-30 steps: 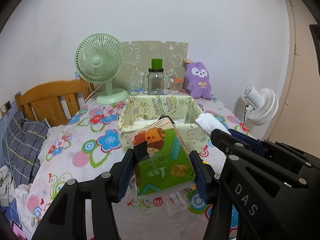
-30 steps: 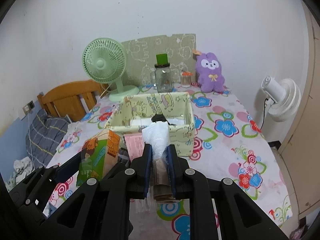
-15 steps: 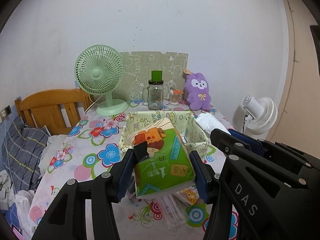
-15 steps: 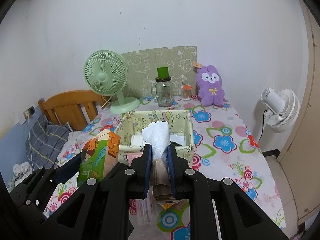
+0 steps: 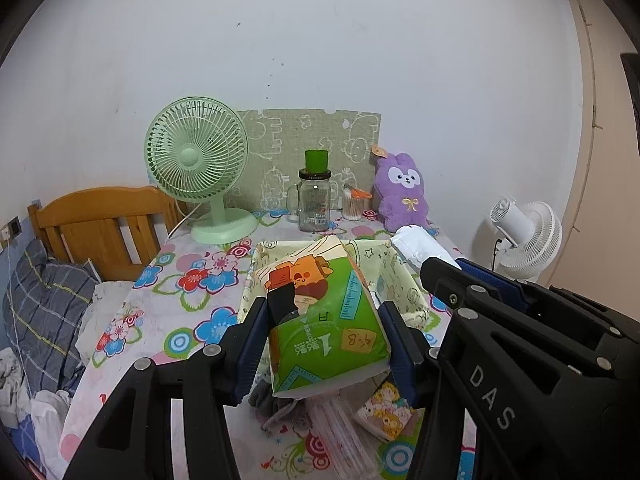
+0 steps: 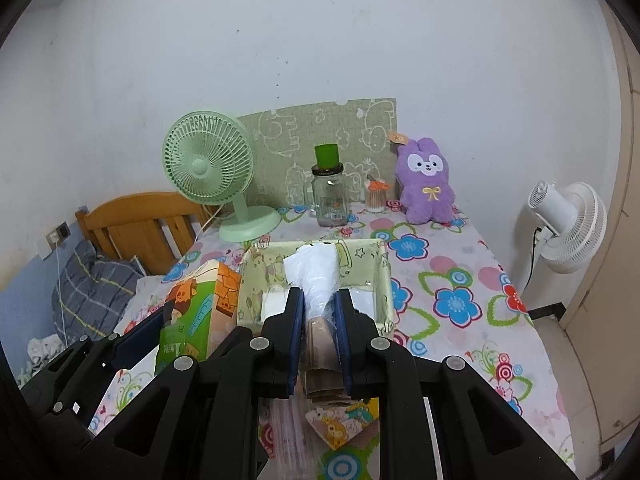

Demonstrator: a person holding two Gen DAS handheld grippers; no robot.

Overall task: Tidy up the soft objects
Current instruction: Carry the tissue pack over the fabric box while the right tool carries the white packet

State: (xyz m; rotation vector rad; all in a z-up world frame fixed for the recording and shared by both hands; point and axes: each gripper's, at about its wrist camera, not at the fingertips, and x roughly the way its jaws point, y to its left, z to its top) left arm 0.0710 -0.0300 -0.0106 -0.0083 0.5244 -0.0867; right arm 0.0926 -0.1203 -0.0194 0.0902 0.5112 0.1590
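My left gripper [image 5: 324,312] is shut on a green and orange tissue pack [image 5: 320,320], held in the air in front of the yellow fabric storage box [image 5: 412,292]. My right gripper [image 6: 319,300] is shut on a clear plastic packet [image 6: 314,272] with white and brown contents, also lifted before the box [image 6: 382,276]. In the right wrist view the tissue pack [image 6: 196,312] shows at lower left. White items lie inside the box. On the flowered tablecloth below lie a small cartoon-printed pack [image 5: 384,412], a clear pack of straws [image 5: 340,436] and a grey soft item [image 5: 276,400].
At the back of the table stand a green desk fan [image 5: 200,172], a glass jar with a green lid [image 5: 314,200], a cotton-swab holder [image 5: 354,206] and a purple plush rabbit [image 5: 402,192]. A wooden bed headboard [image 5: 96,220] is left, a white fan [image 5: 524,240] right.
Both grippers have risen and drawn back with their loads, so the box and table look lower and farther. The small items lying in front of the box have come into view.
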